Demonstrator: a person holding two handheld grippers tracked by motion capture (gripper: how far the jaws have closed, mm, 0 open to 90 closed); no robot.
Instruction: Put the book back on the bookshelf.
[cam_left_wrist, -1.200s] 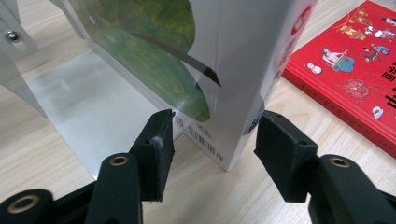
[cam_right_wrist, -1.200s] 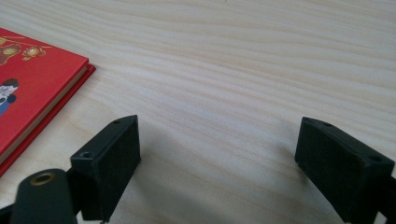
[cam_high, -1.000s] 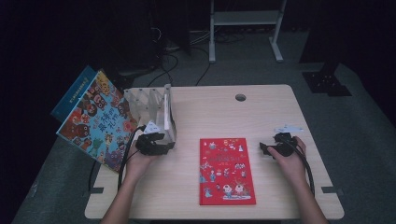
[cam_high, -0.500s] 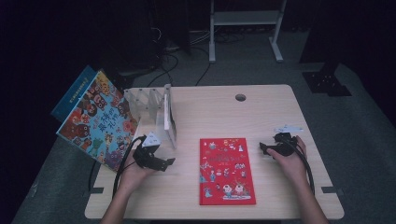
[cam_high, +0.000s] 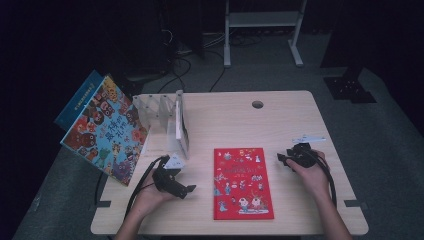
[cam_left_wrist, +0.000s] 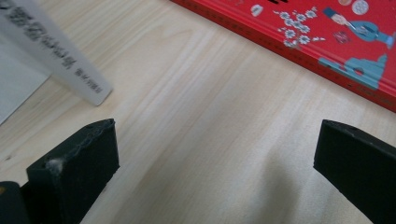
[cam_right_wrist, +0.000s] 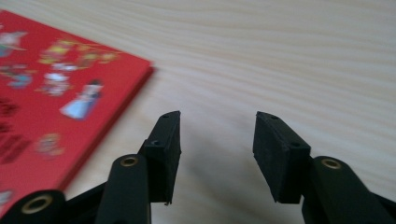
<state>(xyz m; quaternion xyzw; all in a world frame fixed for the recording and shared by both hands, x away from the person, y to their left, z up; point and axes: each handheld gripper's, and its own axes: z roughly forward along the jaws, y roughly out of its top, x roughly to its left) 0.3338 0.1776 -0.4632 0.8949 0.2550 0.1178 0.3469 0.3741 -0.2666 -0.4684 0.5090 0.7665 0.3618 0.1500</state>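
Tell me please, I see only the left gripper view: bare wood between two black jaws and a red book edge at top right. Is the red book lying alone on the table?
Observer: The red book lies flat and closed on the wooden table, between the two hands.
Operator: Where is the other hand-held gripper?
Observer: The right hand-held gripper rests just right of the book, apart from it, jaws parted with nothing between them.
Operator: What is the white thing at my top left?
Observer: A white book standing upright at the end of a clear rack.
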